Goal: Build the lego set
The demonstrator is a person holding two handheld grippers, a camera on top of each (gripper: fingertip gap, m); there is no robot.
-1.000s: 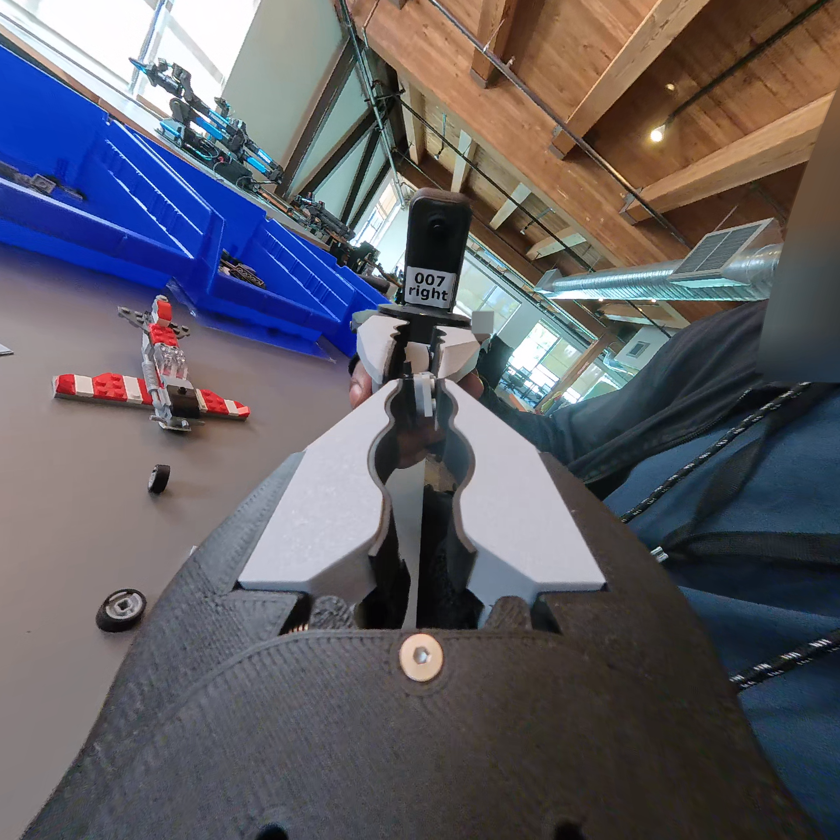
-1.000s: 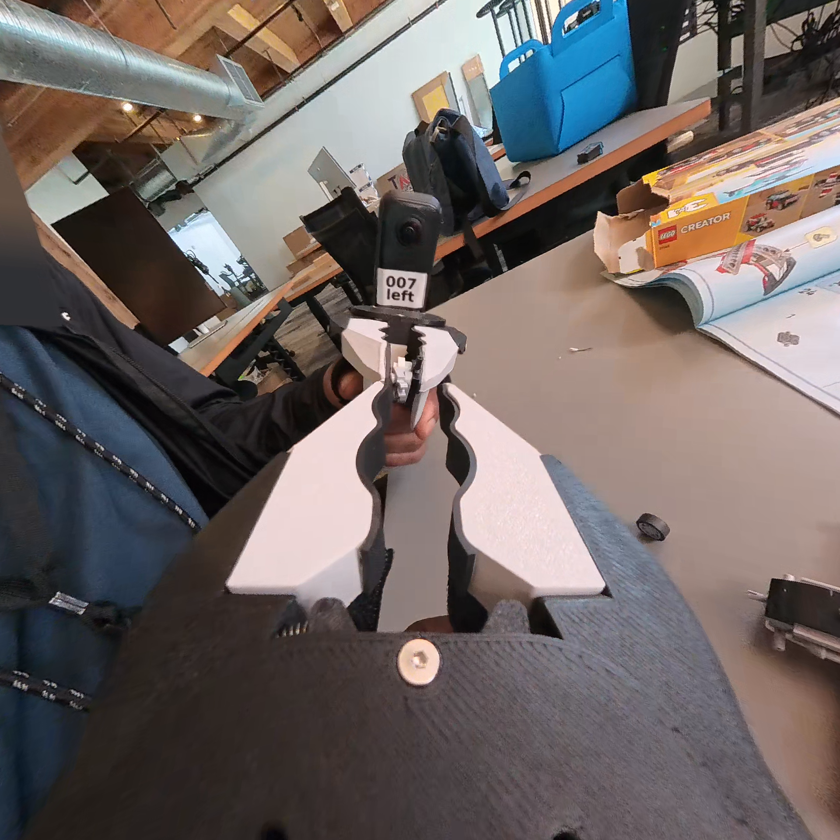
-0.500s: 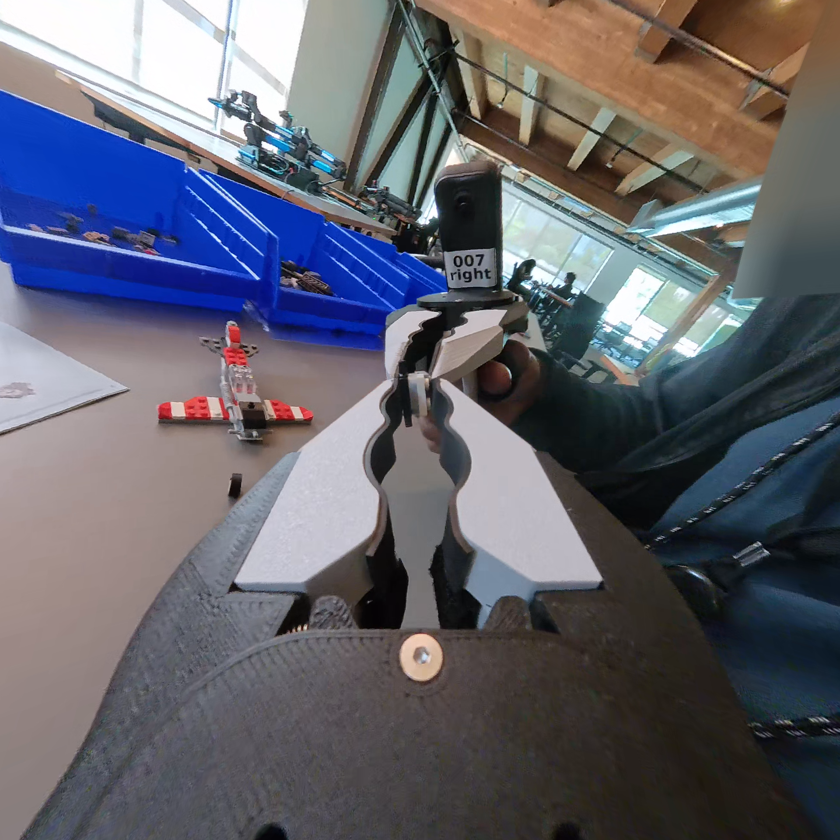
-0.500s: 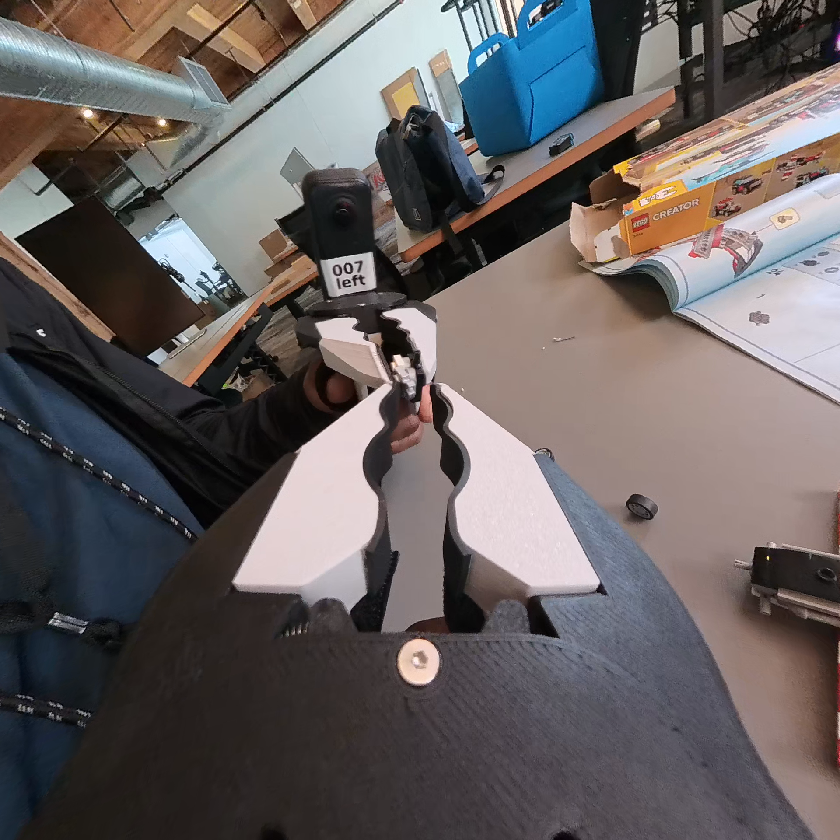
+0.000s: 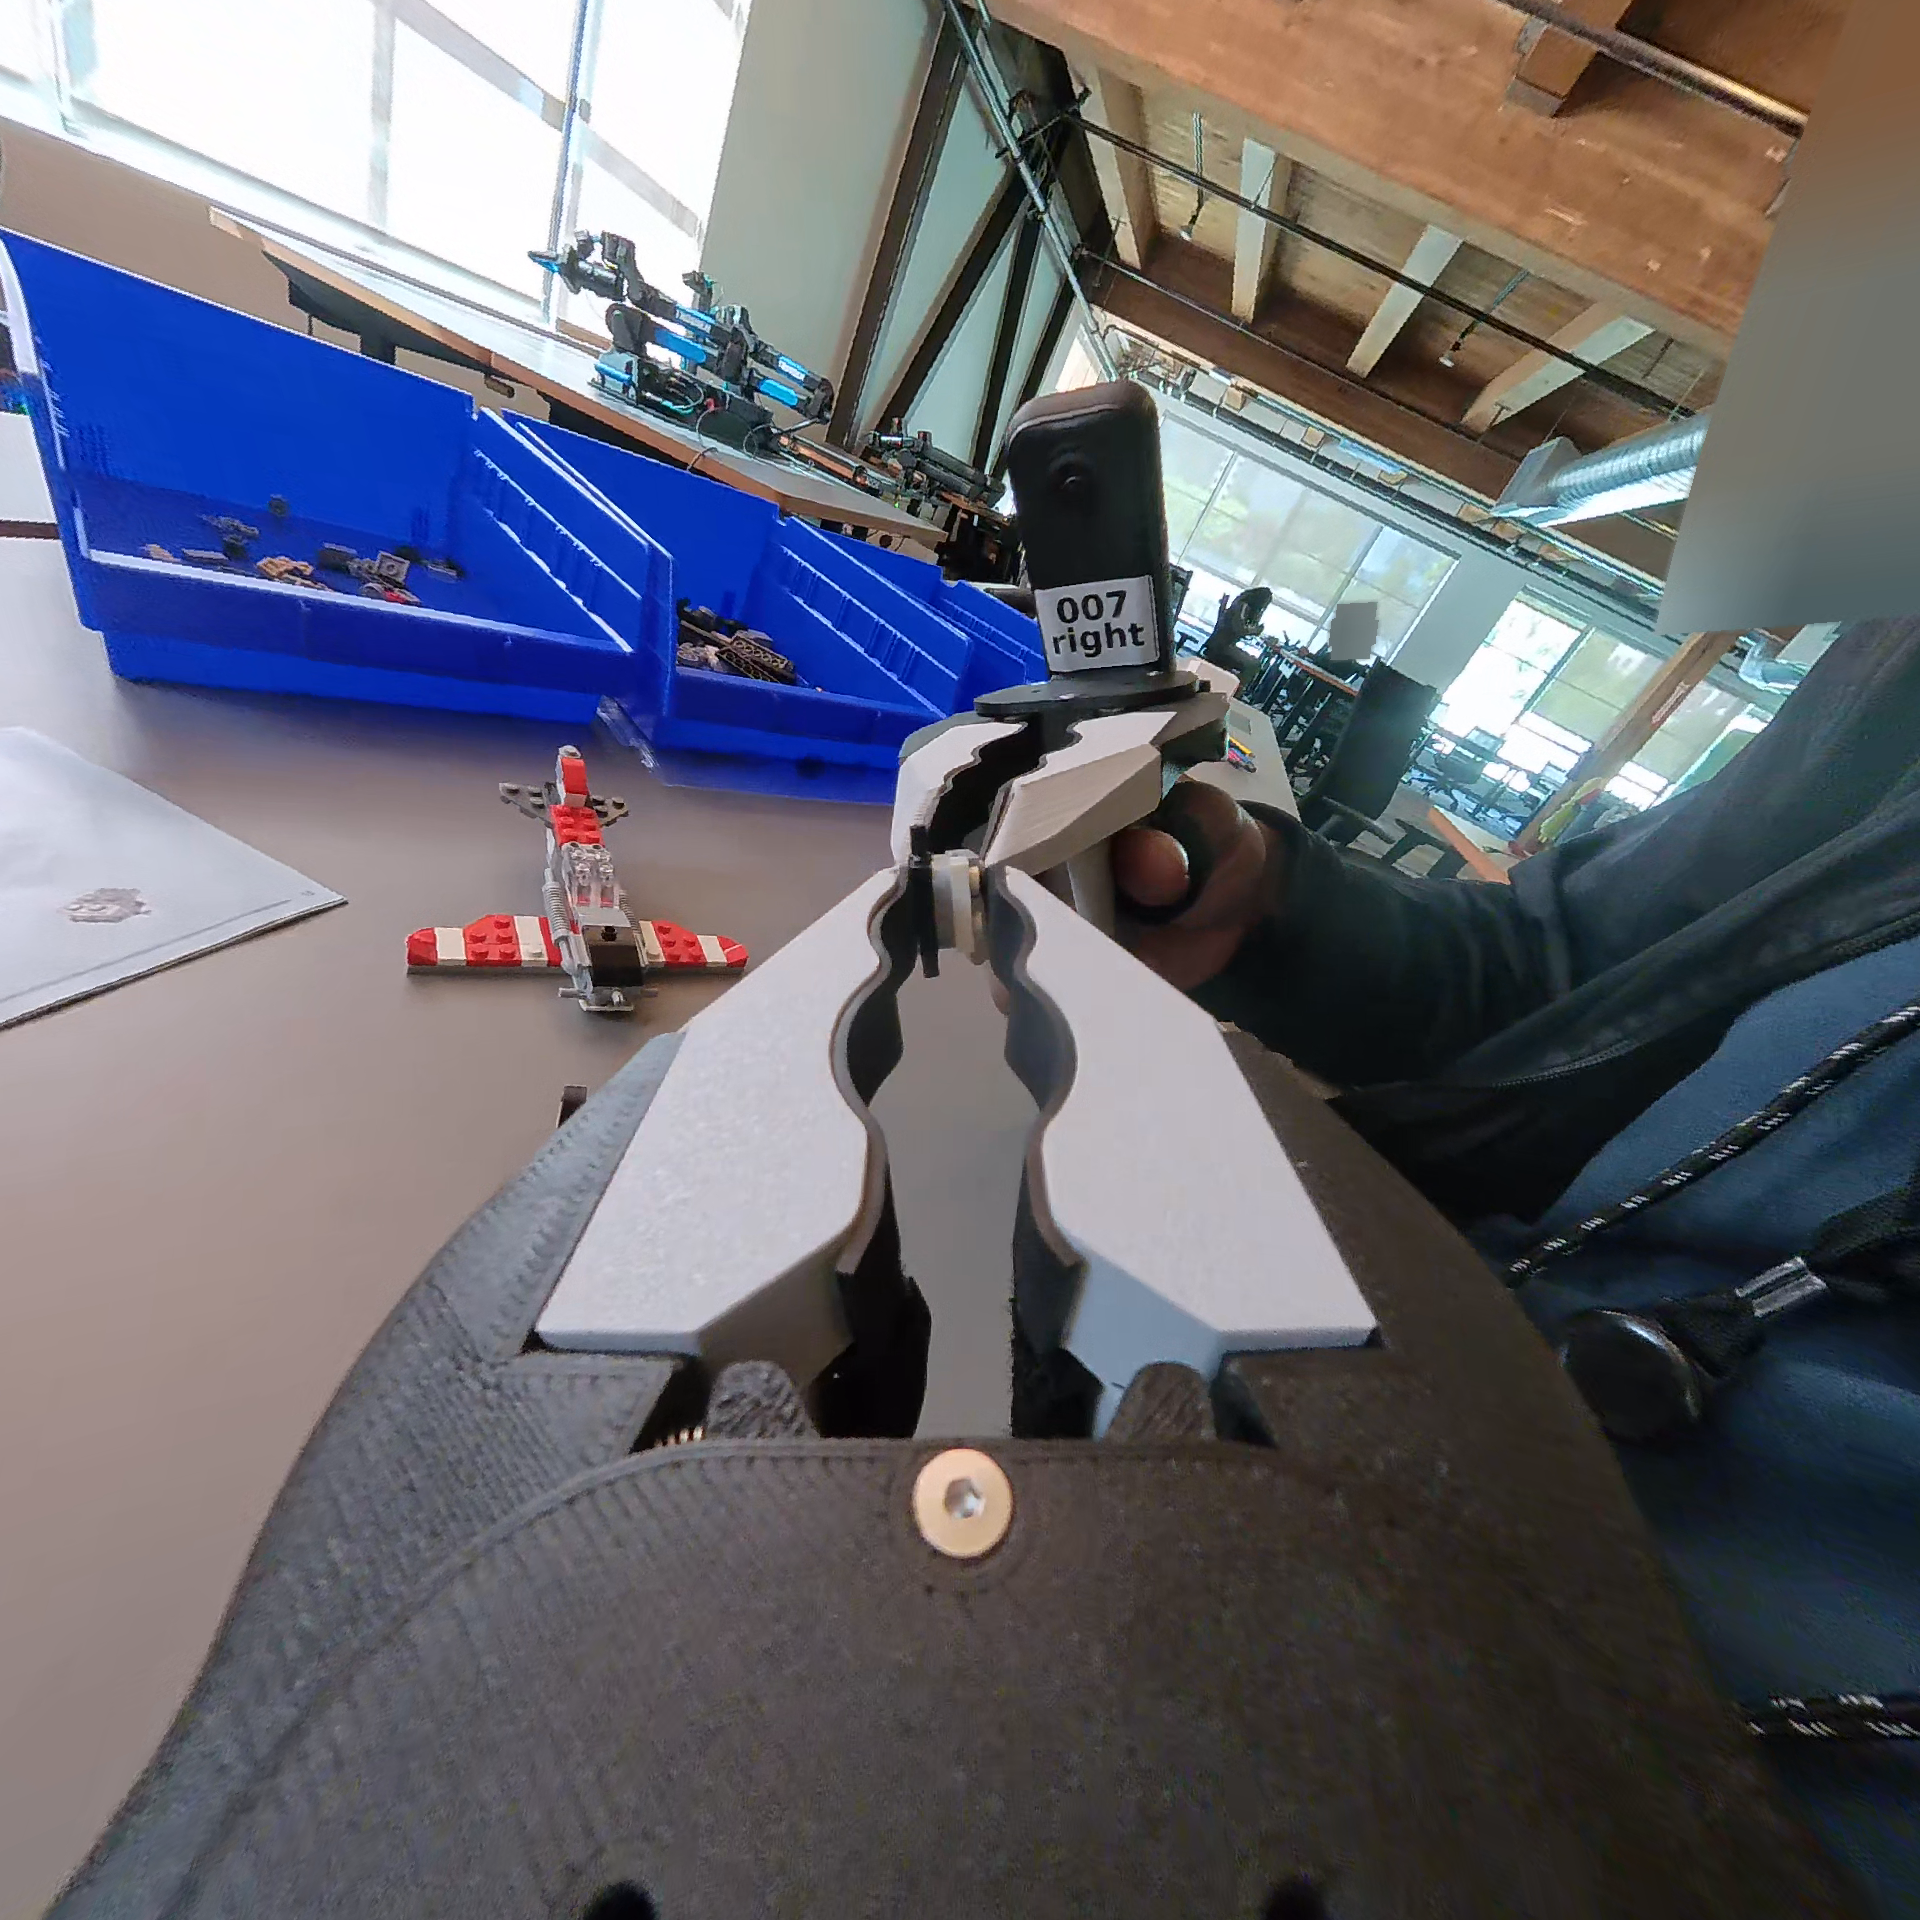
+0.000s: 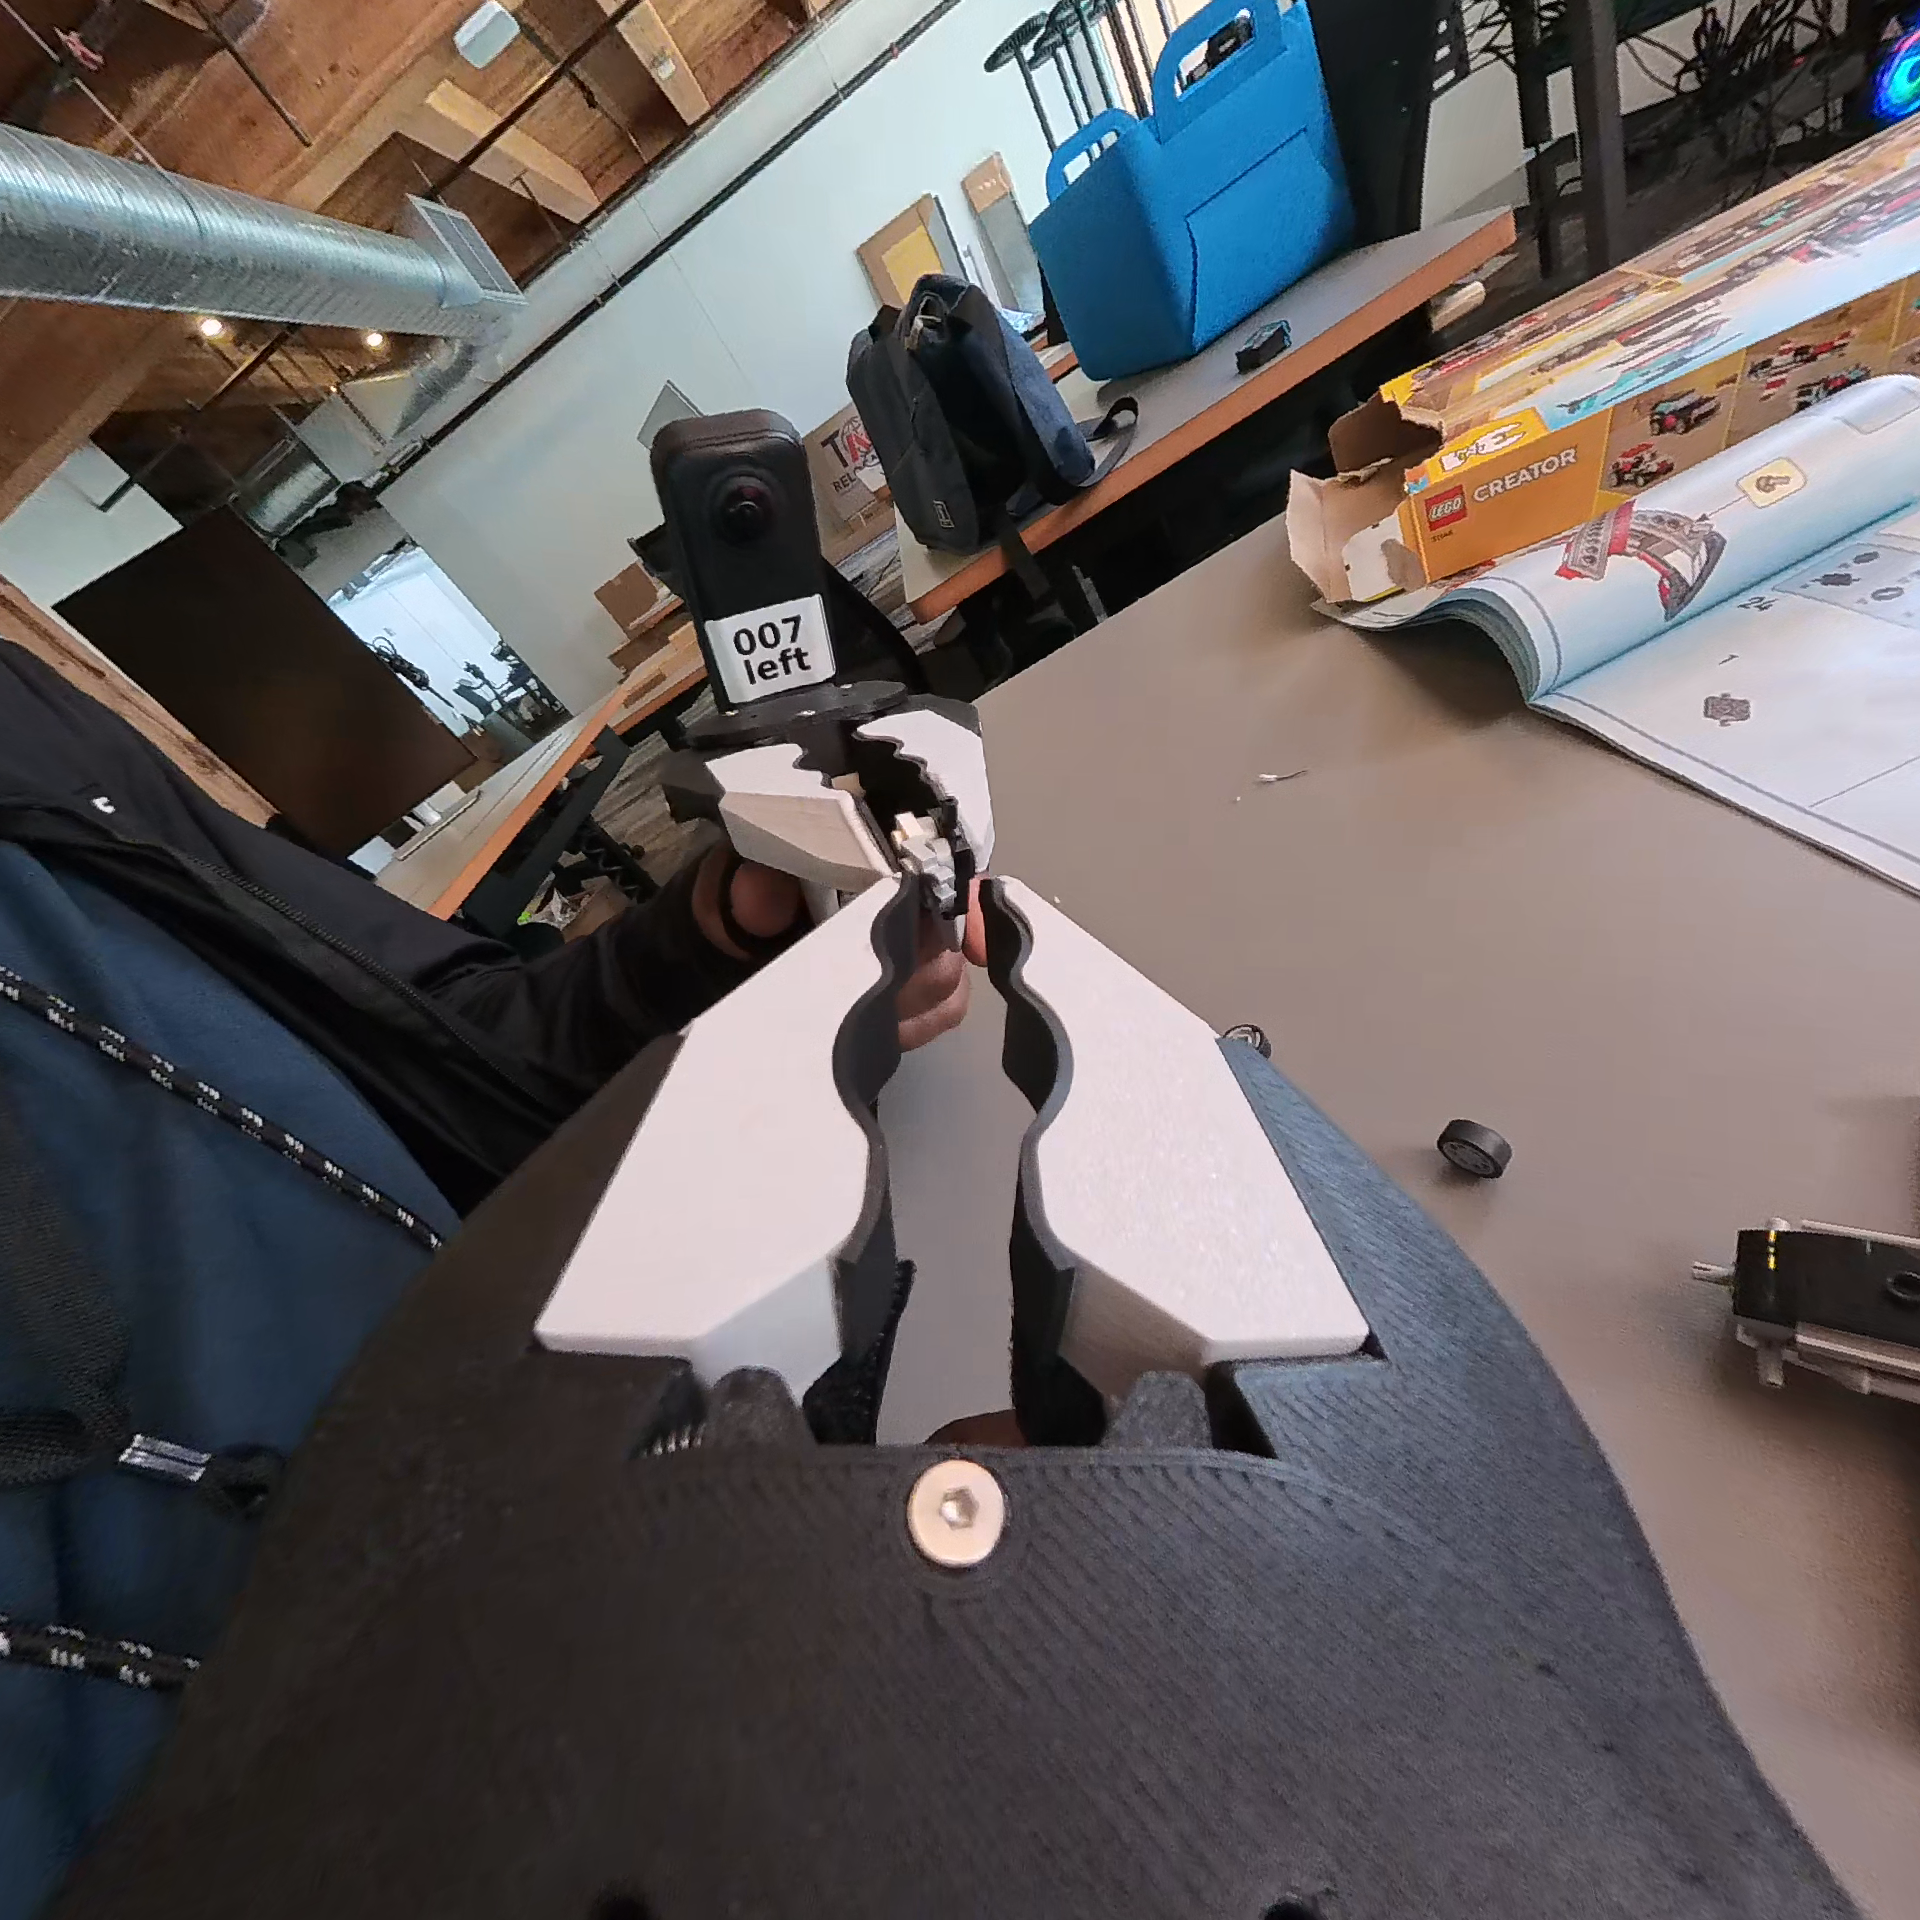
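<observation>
Grey-brown worktop (image 5: pixel 208 1195) spreads bare and flat to the left of the left gripper (image 5: pixel 943 914) and to the right of the right gripper (image 6: pixel 940 894), while the inner side of each is closed off by the dark blue jacket (image 5: pixel 1714 1195) of the person holding them.

Both grippers meet tip to tip above the worktop, raised off it. Left gripper, white-fingered on a black body, is closed to a narrow gap on a small white and grey lego piece (image 5: pixel 951 904) at its tips. Right gripper is likewise narrowed at the tips, which touch the same small piece (image 6: pixel 930 862); whether it truly clamps it I cannot tell. A bare hand (image 5: pixel 1184 873) wraps the handle of the right gripper just beyond the meeting point.

Just right of the right gripper lies a small black lego wheel (image 6: pixel 1473 1148), with a black and grey lego block assembly (image 6: pixel 1829 1299) beside it at the frame edge. Left of the left gripper and a little ahead, the red and white striped lego plane (image 5: pixel 577 935) lies flat, apart from everything else. A white paper sheet (image 5: pixel 114 883) sits farther left.

Beyond the plane, blue plastic parts bins (image 5: pixel 364 582) holding loose small pieces line the far edge. Ahead and right of the right gripper lie an open instruction booklet (image 6: pixel 1714 644) and, behind it, a yellow cardboard lego box (image 6: pixel 1507 488).
</observation>
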